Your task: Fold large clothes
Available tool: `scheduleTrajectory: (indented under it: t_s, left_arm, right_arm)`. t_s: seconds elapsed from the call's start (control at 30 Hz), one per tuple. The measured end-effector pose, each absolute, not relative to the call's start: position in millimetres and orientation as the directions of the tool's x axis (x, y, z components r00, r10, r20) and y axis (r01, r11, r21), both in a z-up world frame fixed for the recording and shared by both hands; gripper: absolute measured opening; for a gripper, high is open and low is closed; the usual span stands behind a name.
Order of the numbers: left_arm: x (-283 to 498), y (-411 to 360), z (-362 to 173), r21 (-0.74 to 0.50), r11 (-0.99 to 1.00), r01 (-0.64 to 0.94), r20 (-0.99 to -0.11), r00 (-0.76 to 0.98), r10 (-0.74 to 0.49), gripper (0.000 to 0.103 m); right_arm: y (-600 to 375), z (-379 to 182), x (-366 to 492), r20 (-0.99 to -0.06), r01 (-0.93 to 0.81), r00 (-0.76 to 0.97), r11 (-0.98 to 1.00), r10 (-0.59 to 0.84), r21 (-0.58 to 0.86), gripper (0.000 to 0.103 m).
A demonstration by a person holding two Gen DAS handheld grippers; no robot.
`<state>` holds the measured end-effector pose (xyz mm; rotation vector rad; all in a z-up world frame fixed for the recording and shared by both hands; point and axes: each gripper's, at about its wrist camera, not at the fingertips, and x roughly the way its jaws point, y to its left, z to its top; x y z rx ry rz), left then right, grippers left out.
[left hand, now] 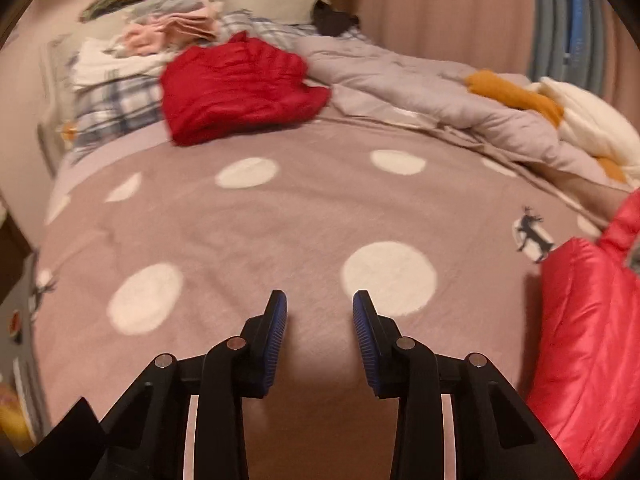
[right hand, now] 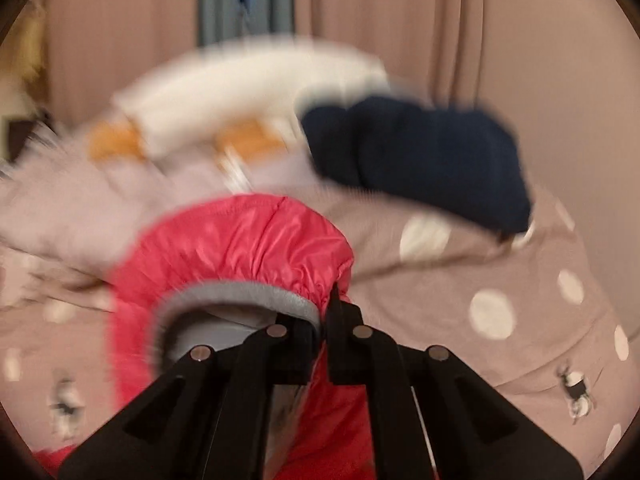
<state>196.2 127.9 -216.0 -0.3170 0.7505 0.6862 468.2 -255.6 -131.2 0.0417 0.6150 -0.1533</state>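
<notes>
Pink quilted puffer jacket (right hand: 240, 248): lying at the near right edge of the dotted mauve bedspread (left hand: 280, 220).
Right gripper (right hand: 326, 300): jaws clamped on the jacket's grey-trimmed elastic hem.
Left gripper (left hand: 319, 312): jaws wide apart, holding nothing, above the bedspread.

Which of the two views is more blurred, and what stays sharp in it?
Right wrist view: heavy motion blur smears the navy garment and white bedding; the right gripper, shut on the pink jacket, stays fairly sharp. Left wrist view: clearer, with fisheye bending at the edges; the left gripper is open, and the red jacket is slightly soft.
</notes>
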Motion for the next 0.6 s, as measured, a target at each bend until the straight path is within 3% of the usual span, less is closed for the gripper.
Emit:
scheduleTrajectory:
  t_s: [0.13,0.2,0.27,0.3,0.33,0.37,0.4,0.5,0.53,0.6]
  left_arm:
    - [175,134,-198,-0.170,0.744,-0.646,-0.713,0.602,0.360,0.037]
    - [162,129,-185,-0.191,0.744,-0.640,-0.685,0.630,0.366,0.037]
    - [151,122,-176,-0.204,0.753,-0.625,-0.670,0.650,0.359,0.037]
    - [149,118,-173,-0.206,0.762,-0.614,-0.670,0.656,0.348,0.037]
    - [145,113,-169,-0.213,0.780,-0.589,-0.672,0.668,0.321,0.038]
    - [147,110,-167,-0.222,0.791,-0.570,-0.673,0.677,0.299,0.039]
    - [144,106,-164,-0.240,0.797,-0.555,-0.674,0.686,0.275,0.043]
    - [156,98,-160,-0.331,0.809,-0.486,-0.670,0.725,0.161,0.061]
    - [163,93,-159,-0.375,0.823,-0.428,-0.669,0.739,0.079,0.066]
    - [178,82,-161,-0.456,0.826,-0.330,-0.660,0.748,-0.066,0.066]
  right_arm:
    - [-255,-87,343,-0.442,0.030,0.897,0.999,-0.011,0.035,0.006]
    - [-260,-96,276,-0.462,0.002,0.887,0.999,0.023,0.054,0.010]
    - [-264,-121,237,-0.560,-0.051,0.824,0.995,0.090,0.085,0.011]
    - [-267,-135,223,-0.609,-0.066,0.786,0.994,0.106,0.088,0.022]
    - [-272,-147,210,-0.633,-0.036,0.768,0.994,0.096,0.107,0.041]
    - [-282,-158,197,-0.650,0.027,0.756,0.989,0.075,0.145,0.051]
    - [-287,-163,192,-0.653,0.050,0.753,0.983,0.079,0.176,0.059]
    - [-299,-164,182,-0.630,0.079,0.764,0.951,0.135,0.300,0.063]
    - [-307,-161,182,-0.596,0.087,0.785,0.920,0.172,0.381,0.075]
    - [-310,-157,180,-0.532,0.068,0.812,0.868,0.239,0.492,0.092]
